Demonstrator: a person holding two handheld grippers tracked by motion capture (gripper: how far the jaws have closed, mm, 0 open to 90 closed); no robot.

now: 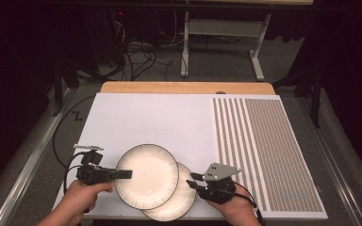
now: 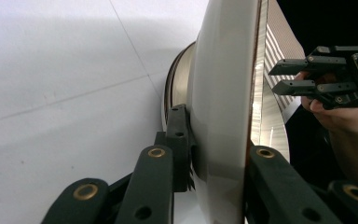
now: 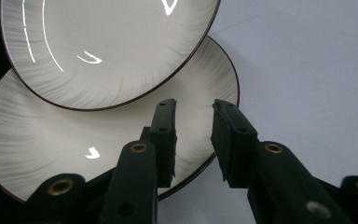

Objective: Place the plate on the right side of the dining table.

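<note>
Left gripper (image 1: 122, 174) fingers (image 2: 179, 144) clamped on the upper plate's (image 1: 148, 175) rim, right gripper (image 1: 192, 181) fingers (image 3: 165, 135) parted above the lower plate (image 3: 51, 140).

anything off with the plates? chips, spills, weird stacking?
No damage or spills visible. The top plate sits off-centre over the bottom plate, overlapping rather than nested, because the left gripper is clamped on its rim. The right gripper is open above the bottom plate's edge.

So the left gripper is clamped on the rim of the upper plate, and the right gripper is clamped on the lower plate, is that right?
Not quite. The right gripper is open over the lower plate's rim, as the right gripper view shows. The left gripper does clamp the upper plate's rim.
</note>
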